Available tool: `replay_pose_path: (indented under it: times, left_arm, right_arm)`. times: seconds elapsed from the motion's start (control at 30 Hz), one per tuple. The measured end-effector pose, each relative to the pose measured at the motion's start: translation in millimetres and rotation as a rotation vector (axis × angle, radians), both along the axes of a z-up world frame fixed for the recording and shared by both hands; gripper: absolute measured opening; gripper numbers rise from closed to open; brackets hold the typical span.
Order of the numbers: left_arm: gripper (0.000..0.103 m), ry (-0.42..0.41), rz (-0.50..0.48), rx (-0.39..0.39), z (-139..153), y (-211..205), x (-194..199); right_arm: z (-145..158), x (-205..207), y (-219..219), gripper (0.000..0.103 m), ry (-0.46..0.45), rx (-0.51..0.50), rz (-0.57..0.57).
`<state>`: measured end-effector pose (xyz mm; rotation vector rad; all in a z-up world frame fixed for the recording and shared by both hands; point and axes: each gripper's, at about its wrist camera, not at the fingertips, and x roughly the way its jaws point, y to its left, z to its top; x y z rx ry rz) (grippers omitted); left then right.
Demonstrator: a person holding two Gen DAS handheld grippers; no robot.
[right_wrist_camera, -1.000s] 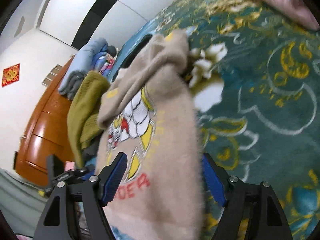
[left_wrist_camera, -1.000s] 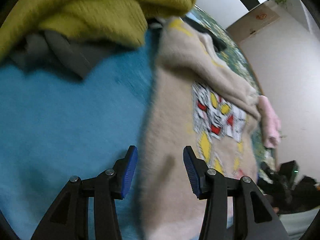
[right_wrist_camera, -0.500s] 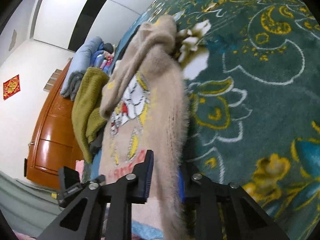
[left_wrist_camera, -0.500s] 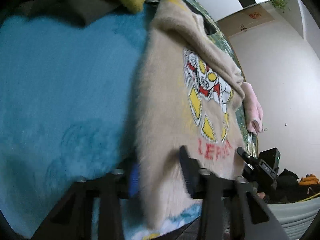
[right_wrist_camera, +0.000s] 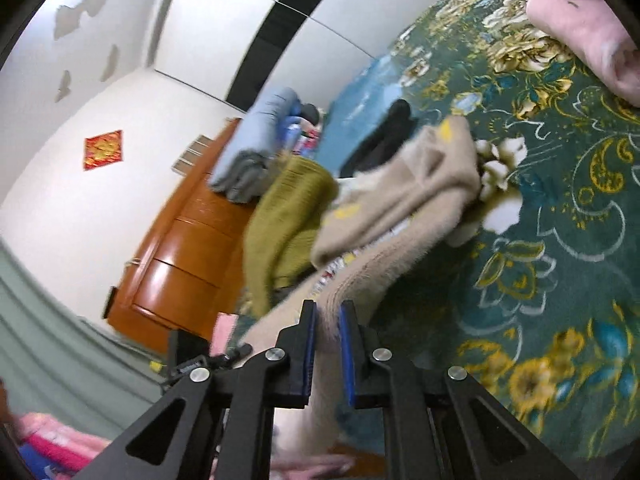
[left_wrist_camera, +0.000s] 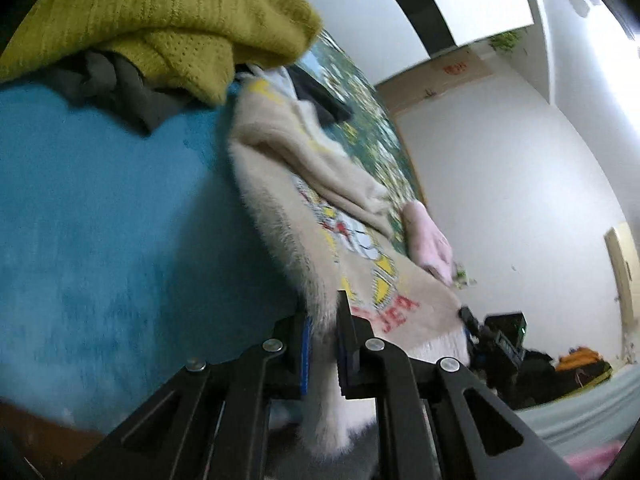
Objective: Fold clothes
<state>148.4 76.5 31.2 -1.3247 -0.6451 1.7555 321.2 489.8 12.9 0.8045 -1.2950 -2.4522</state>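
The left gripper (left_wrist_camera: 323, 344) and right gripper (right_wrist_camera: 327, 350) each pinched a near hem corner of the beige sweater (left_wrist_camera: 320, 216), keeping the edge taut for folding. Farther off, its body lay on the blanket (right_wrist_camera: 560, 240), beside a yellow sweater (left_wrist_camera: 168, 28).

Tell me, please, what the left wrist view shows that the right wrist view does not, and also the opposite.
Only the left wrist view shows the red lettering printed on the beige sweater, the plain blue blanket and a dark grey garment.

Only the right wrist view shows the wooden dresser, the folded blue-grey bedding and the red wall decoration.

Both show the beige sweater, pinched at its hem by the left gripper and the right gripper, the olive knit, the pink garment and the green floral blanket.
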Motion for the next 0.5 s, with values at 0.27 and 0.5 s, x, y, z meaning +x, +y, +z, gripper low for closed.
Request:
replay_pose_path:
  times: [0.27,0.5]
  left_arm:
    - [0.01,-0.065,0.025,0.03,-9.5,2.3,-15.2]
    - [0.011,-0.094,0.032,0.013,-23.6,-2.5,-18.5]
  right_arm:
    - [13.3,8.6,4.9,0.007,0.015,0.056,-0.042]
    - [-51.0,-6.6,3.2,0.048,-0.259,0.161,-0.057]
